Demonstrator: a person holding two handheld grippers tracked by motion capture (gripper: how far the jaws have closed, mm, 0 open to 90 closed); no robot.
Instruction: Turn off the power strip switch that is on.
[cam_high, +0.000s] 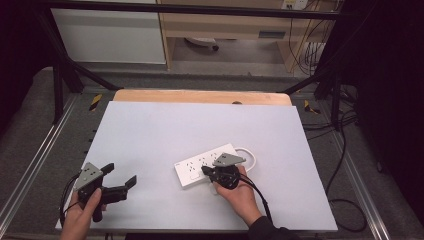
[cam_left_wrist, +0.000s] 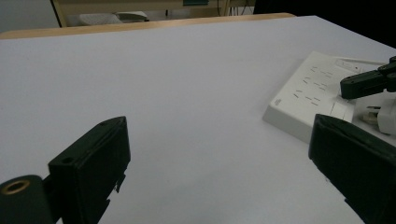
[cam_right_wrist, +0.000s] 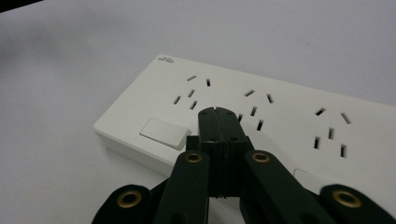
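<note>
High view: a white power strip (cam_high: 205, 169) lies on the grey-white table (cam_high: 150, 135), right of centre and toward the near edge, set at a slant with its left end nearer the person. Its white cord (cam_high: 248, 154) loops out from the far right end. The right gripper (cam_high: 206, 171), held in the right hand (cam_high: 240, 192), is over the strip's near edge; the left gripper (cam_high: 120, 176), in the left hand (cam_high: 82, 212), is at the near left of the table, well apart from the strip.

Right gripper view: the strip (cam_right_wrist: 261, 107) is a flat rectangular block with rounded corners. Its top carries groups of dark slots, each a two-slot pair above a three-slot set, and a raised rectangular switch (cam_right_wrist: 161, 132) near the end, with small grey lettering at the far corner. The right gripper's (cam_right_wrist: 218, 112) jaws are pressed together with nothing between them, their tips over the strip's top beside the switch.

Left gripper view: the left gripper's (cam_left_wrist: 219, 154) jaws stand wide apart over bare table, holding nothing. The strip (cam_left_wrist: 313, 95) lies off to the right, with a white plug (cam_left_wrist: 385, 119) just beside it; the right gripper's dark tip shows above the strip.
</note>
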